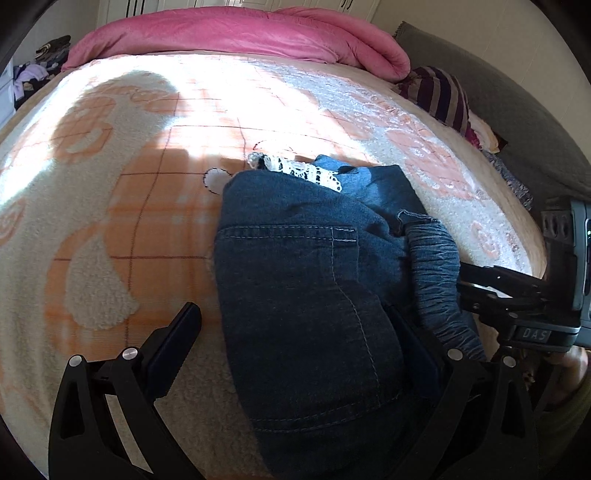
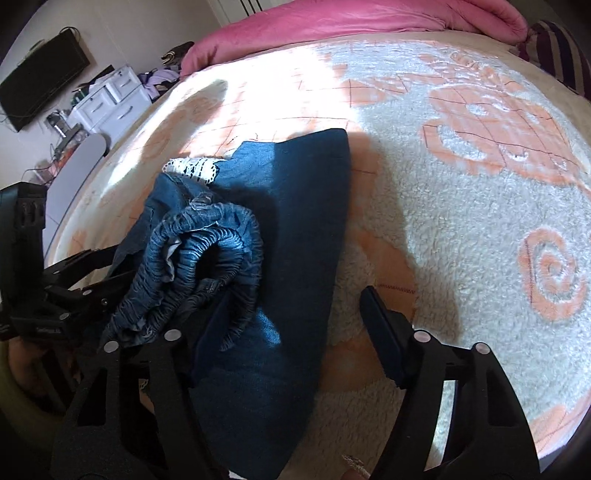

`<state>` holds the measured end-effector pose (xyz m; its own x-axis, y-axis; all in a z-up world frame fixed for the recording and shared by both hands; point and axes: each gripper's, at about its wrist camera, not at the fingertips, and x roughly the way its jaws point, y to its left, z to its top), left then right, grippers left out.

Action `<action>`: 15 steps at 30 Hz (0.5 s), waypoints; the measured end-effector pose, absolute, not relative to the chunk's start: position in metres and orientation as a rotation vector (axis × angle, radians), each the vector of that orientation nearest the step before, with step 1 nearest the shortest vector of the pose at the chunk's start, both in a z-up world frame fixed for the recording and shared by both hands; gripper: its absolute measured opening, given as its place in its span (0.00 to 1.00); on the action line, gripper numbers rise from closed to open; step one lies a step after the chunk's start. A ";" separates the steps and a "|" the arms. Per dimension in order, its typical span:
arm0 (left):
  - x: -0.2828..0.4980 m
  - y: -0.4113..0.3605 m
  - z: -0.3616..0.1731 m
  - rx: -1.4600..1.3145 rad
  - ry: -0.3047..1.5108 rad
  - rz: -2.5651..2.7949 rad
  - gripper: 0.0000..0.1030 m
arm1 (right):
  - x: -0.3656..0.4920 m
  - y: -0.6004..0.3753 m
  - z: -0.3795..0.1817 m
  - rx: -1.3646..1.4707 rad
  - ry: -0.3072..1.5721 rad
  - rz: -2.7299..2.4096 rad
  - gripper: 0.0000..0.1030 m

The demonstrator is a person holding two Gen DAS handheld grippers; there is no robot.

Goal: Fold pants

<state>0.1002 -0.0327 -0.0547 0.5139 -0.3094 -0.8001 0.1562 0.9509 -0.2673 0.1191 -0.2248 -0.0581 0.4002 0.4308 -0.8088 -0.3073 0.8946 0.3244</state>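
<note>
Dark blue denim pants (image 1: pixel 295 258) lie folded in a bundle on the bed, with a white lace trim (image 1: pixel 295 170) at the far end and the gathered elastic waistband (image 1: pixel 432 266) to the right. My left gripper (image 1: pixel 291 310) straddles the near left part of the bundle. Its left finger (image 1: pixel 177 332) stands clear of the cloth and its right finger is hidden under denim, so the jaws are open. In the right wrist view my right gripper (image 2: pixel 291 299) straddles the pants (image 2: pixel 303 206). Its right finger (image 2: pixel 380 325) is apart from the cloth, so it is open too. The waistband (image 2: pixel 207 251) bunches beside its left finger.
A fluffy white and peach blanket (image 1: pixel 110 184) covers the bed. A pink duvet (image 1: pixel 240 33) is heaped at the far end and a striped garment (image 1: pixel 439 92) lies at the far right. White drawers (image 2: pixel 110 99) and a dark screen (image 2: pixel 44 74) stand beyond the bed's left side.
</note>
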 end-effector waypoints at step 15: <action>0.098 -0.050 -0.044 -0.134 0.951 -0.300 0.47 | 0.108 -0.196 -0.045 0.061 0.970 0.595 0.09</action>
